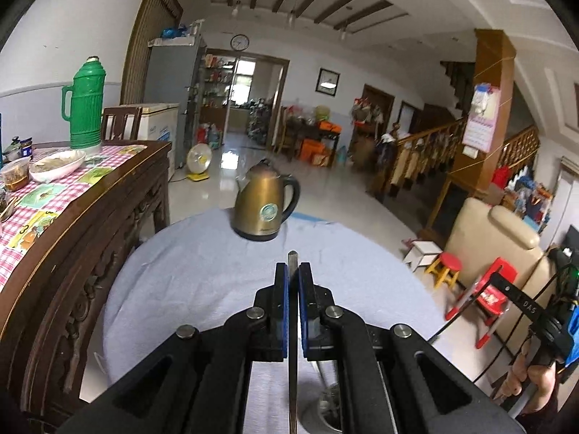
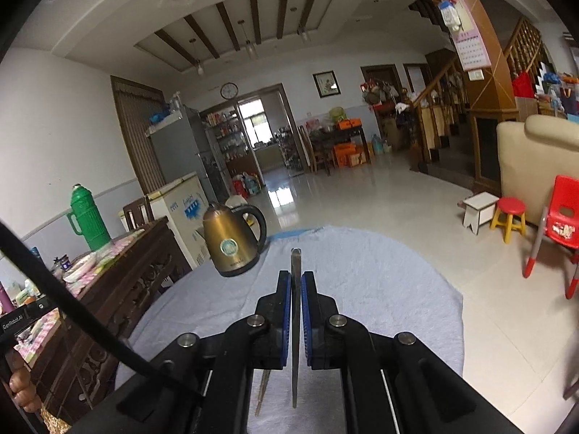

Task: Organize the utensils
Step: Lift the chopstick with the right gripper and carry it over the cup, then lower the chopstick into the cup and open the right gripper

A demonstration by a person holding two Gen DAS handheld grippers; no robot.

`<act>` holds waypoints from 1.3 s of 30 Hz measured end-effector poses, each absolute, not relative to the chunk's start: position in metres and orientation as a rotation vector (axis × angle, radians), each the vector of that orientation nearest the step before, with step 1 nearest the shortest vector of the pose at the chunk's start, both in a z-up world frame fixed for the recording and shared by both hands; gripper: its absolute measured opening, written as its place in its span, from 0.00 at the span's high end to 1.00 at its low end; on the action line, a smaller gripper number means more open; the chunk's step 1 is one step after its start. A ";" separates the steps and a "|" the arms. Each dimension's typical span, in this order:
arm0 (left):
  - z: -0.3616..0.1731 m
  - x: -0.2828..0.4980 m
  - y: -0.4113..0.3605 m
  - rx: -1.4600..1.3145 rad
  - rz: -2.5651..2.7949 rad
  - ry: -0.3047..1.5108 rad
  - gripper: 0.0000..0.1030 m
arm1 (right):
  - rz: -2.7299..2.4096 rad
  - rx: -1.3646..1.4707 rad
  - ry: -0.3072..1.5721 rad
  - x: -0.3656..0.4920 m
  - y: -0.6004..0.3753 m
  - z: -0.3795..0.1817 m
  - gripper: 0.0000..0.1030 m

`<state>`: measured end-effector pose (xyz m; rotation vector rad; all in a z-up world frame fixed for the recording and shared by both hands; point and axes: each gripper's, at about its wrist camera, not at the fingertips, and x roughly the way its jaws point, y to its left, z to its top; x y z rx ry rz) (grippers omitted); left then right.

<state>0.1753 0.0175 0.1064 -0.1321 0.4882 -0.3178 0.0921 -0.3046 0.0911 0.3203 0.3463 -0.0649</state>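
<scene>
**Two thin metal utensils, each pinched edge-on above the round table**

The left gripper (image 1: pixel 293 271) is clenched on a flat metal utensil handle (image 1: pixel 292 329), which runs straight through the gap between its blue pads (image 1: pixel 284 285) and sticks out a little past the tips, ending square. The right gripper (image 2: pixel 296 278) is likewise clamped on a second metal utensil (image 2: pixel 295 325), whose rounded end pokes out in front and whose lower part hangs down behind the pads. Which kind of utensil each one is cannot be told; the working ends are hidden.

Both pieces are carried above a round table under a pale blue cloth (image 1: pixel 188 267), with a bronze electric kettle (image 1: pixel 266 202) standing at its far edge. Below the left gripper sits what looks like a glass or metal holder (image 1: pixel 327 403), blurred and partly hidden. Below the right gripper a pair of chopsticks (image 2: pixel 263 390) shows, apparently resting on the cloth.

Judging from their look, these utensils are light, stiff and smooth. Polished metal gripped across its thin faces is likely to pivot or slide, since the pads hold only a short stretch of the handle. A hold nearer the middle of the length would probably steady the swing. Nothing here seems fragile except perhaps the holder, so lowering gently matters more than squeezing hard.
</scene>
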 end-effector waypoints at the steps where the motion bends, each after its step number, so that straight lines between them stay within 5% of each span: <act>1: 0.110 0.171 0.017 -0.134 -0.326 0.479 0.95 | -0.061 0.316 0.340 0.088 -0.304 0.095 0.94; 15: 0.131 0.140 0.007 -0.244 -0.389 0.282 0.95 | 0.076 0.192 0.261 0.040 -0.248 0.153 0.94; 24: 0.103 0.145 -0.017 -0.235 -0.282 0.141 0.95 | 0.162 0.210 0.288 0.036 -0.219 0.141 0.94; 39: 0.023 0.160 -0.039 -0.151 -0.209 0.231 0.95 | 0.204 0.190 0.449 0.062 -0.195 0.083 0.94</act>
